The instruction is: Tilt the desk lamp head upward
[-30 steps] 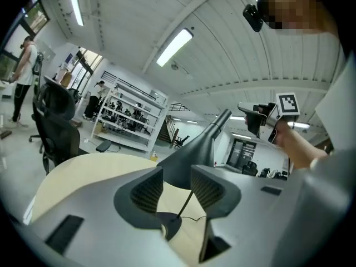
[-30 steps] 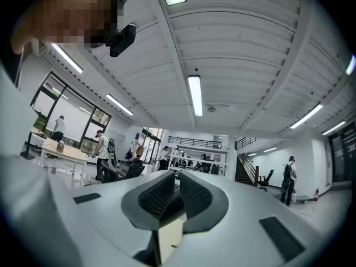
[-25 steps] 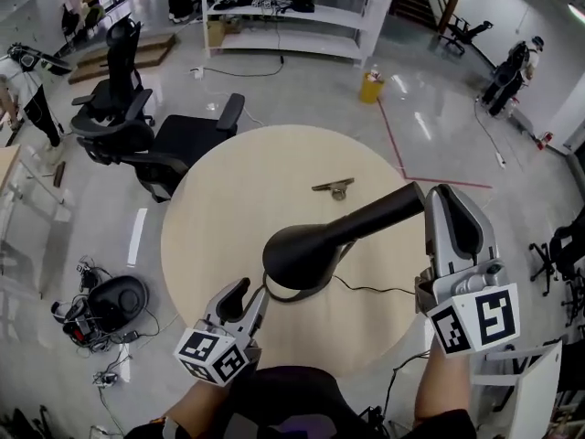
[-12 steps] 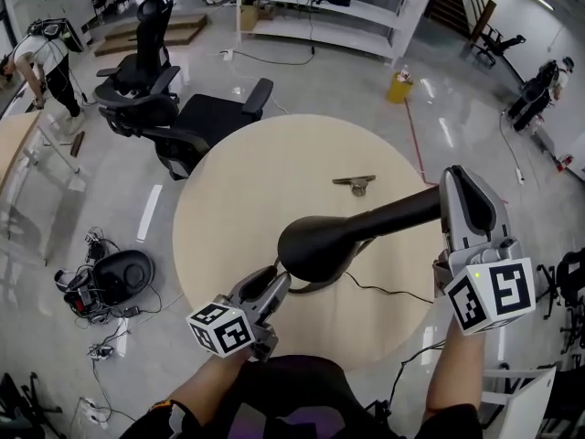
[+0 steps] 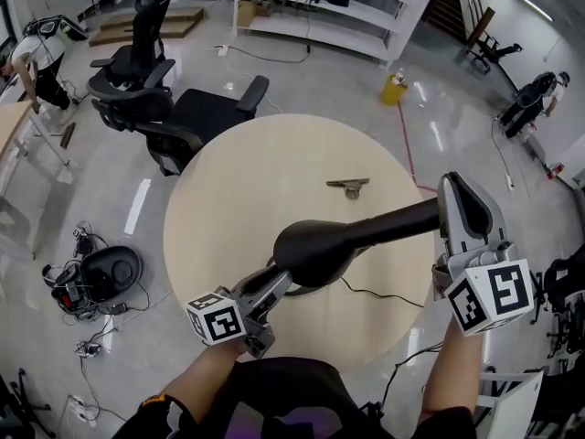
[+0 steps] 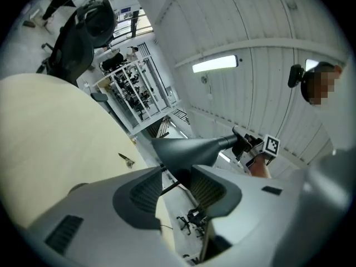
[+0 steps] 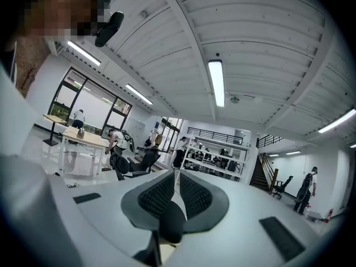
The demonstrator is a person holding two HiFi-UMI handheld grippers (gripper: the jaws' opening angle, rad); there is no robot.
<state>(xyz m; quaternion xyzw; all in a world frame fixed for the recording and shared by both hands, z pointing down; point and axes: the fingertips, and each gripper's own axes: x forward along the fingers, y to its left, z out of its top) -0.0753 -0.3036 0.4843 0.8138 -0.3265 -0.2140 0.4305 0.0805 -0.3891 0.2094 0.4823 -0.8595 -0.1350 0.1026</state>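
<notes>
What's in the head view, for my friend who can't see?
A black desk lamp head hangs over a round table, the left gripper pinching its rim, the right gripper clamped on the lamp arm. A metal clip lies beyond.

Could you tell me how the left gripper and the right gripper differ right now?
The left gripper grips the lamp head at its lower edge; the right gripper grips the lamp arm. The left gripper's jaws stand wider apart than the right gripper's, which are nearly together. In the head view the left gripper lies slanted; the right gripper points straight away. Both are shut on what they hold.
</notes>
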